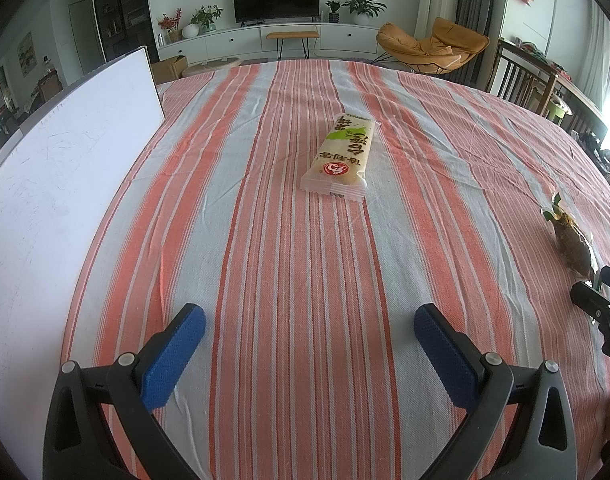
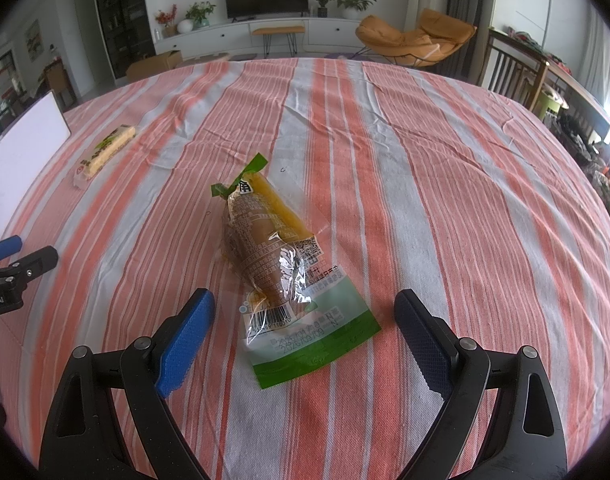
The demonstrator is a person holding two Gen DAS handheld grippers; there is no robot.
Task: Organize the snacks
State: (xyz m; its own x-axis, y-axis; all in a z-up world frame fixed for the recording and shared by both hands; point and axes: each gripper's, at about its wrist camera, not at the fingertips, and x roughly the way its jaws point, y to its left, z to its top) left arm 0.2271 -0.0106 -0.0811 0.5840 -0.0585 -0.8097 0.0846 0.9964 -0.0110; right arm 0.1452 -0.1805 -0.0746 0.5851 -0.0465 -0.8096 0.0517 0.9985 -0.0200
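Note:
A long rice-cracker packet (image 1: 339,158) with green print lies flat on the striped tablecloth, ahead of my left gripper (image 1: 309,330), which is open and empty above the cloth. The packet also shows in the right wrist view (image 2: 105,154) at the far left. A clear and green pouch with a brown and yellow snack (image 2: 281,268) lies between the open fingers of my right gripper (image 2: 305,320), its lower end nearest me. The pouch shows in the left wrist view (image 1: 573,246) at the right edge, with the right gripper (image 1: 597,300) just behind it.
A white board (image 1: 61,208) stands upright along the table's left side and shows in the right wrist view (image 2: 21,152) too. The red and white striped cloth (image 1: 265,240) covers the table. Wooden chairs (image 2: 513,72) stand beyond the right edge.

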